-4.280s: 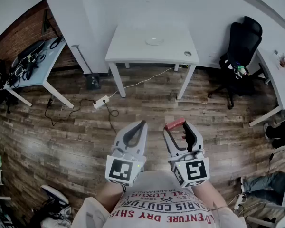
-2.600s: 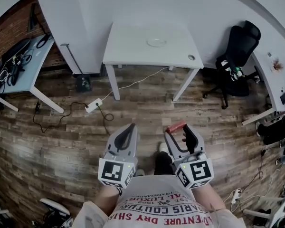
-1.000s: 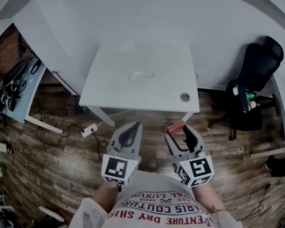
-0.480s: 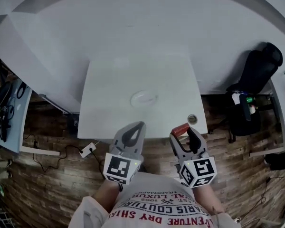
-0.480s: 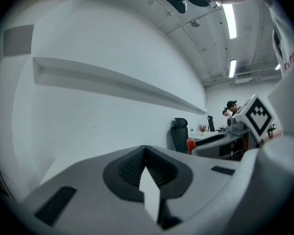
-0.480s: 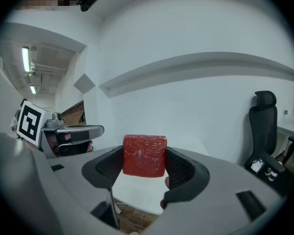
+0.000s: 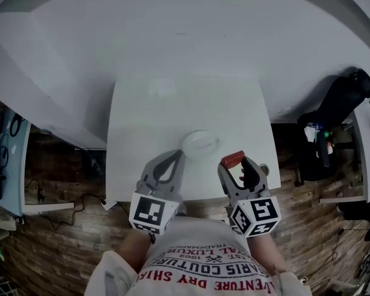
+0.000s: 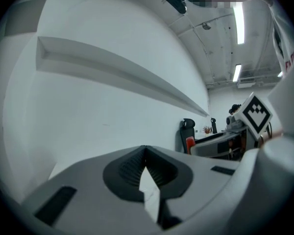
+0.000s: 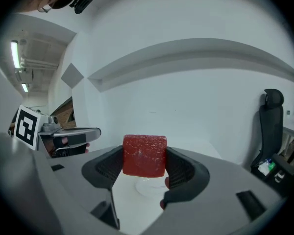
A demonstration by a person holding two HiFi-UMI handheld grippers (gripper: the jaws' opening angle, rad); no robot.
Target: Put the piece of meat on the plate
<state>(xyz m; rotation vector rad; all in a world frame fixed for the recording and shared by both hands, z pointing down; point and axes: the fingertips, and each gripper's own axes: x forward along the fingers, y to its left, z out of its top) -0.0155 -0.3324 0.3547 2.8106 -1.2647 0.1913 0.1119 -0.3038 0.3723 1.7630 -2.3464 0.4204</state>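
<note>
Over the near edge of the white table (image 7: 142,113), the person holds 2 grippers side by side. The right gripper (image 9: 145,166) is clamped on the piece of meat (image 9: 144,154). The meat is a red block. It sits right at the tips of the 2 jaws, with 1 dark ribbed pad pressing on each side. It is up in the air and does not touch the table.

The plate (image 7: 200,143) is small, round and pale. It lies flat on the table, a little past the grippers and between them. In the head view the meat is just beside the plate, on its right and closer to the person. In the right gripper view the plate shows just below the meat, between the jaws.

The left gripper (image 8: 146,153) has its jaws together at the tips, with nothing held in them. A small gap behind the tips shows only the white table. This gripper hangs over the table on the left of the plate, near its edge.

A black chair (image 7: 342,100) stands on the wood floor (image 7: 61,239) to the right of the table. A plain white wall (image 7: 185,29) is behind the table.
</note>
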